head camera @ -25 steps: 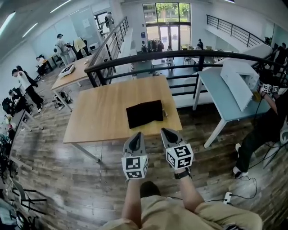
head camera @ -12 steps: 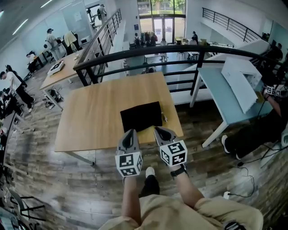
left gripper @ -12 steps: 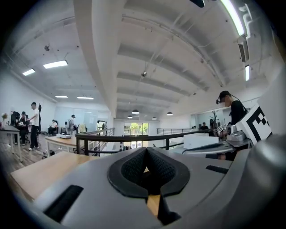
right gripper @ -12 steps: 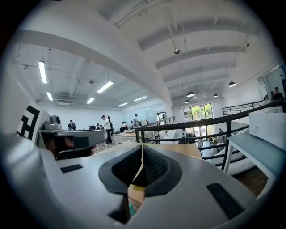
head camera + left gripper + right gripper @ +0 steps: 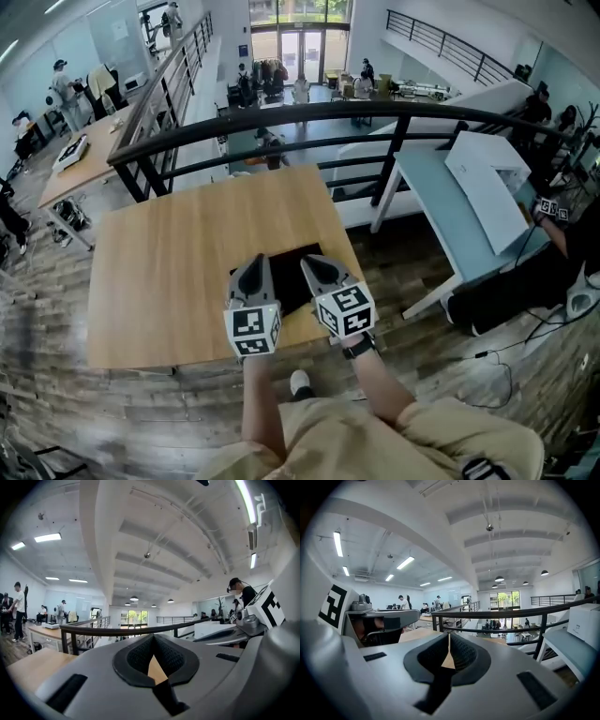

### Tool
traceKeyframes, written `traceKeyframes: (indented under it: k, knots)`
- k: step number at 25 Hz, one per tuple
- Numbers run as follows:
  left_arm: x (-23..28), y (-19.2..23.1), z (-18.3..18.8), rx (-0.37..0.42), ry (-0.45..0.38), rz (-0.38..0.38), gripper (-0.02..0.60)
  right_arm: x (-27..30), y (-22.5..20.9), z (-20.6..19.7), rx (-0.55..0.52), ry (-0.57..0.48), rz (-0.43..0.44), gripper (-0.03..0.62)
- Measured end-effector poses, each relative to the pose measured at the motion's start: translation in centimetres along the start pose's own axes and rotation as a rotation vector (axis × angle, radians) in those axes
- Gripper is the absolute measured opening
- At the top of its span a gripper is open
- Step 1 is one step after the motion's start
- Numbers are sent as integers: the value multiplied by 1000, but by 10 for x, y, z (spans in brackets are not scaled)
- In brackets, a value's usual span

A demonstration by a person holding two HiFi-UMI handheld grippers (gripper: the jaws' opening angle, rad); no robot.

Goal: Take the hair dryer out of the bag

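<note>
A flat black bag (image 5: 289, 278) lies on the wooden table (image 5: 169, 272), close to its near edge. No hair dryer shows. Both grippers are held side by side and level over the bag's near part, hiding its two ends. My left gripper (image 5: 253, 265) is shut and empty; in the left gripper view its pads (image 5: 140, 656) meet, with only table wood showing behind them. My right gripper (image 5: 313, 264) is shut and empty too, and in the right gripper view its pads (image 5: 458, 652) are pressed together.
A black railing (image 5: 281, 120) runs along the table's far side, with a drop to a lower floor beyond it. To the right stands a light blue table (image 5: 450, 220) with a white box (image 5: 487, 178). A seated person (image 5: 553, 262) is at the far right.
The person has walked up to the table. Both grippers have travelled forward from over the floor to over the table's near edge and the bag. Both stayed shut.
</note>
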State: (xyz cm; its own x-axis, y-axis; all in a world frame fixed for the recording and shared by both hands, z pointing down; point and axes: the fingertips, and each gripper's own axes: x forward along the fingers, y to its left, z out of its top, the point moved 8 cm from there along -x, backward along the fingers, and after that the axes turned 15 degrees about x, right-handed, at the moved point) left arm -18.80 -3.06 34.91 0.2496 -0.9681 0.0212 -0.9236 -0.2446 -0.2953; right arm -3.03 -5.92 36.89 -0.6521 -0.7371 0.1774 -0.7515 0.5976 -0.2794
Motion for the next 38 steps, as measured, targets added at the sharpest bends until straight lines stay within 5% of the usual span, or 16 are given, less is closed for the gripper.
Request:
traceKeyframes:
  k: [9, 22, 30, 34, 38]
  knots:
    - [64, 6, -24, 21, 13, -131, 12, 38, -37, -9, 46, 12, -69, 17]
    - [133, -28, -146, 29, 419, -206, 33, 81, -142, -73, 186, 163, -107, 17]
    - [158, -59, -203, 98, 596, -284, 153, 100, -179, -105, 238, 245, -83, 17]
    - [165, -70, -226, 125, 690, -344, 277, 107, -190, -111, 254, 271, -80, 17]
    - [170, -71, -239, 118, 731, -336, 270, 114, -198, -111, 258, 281, -79, 17]
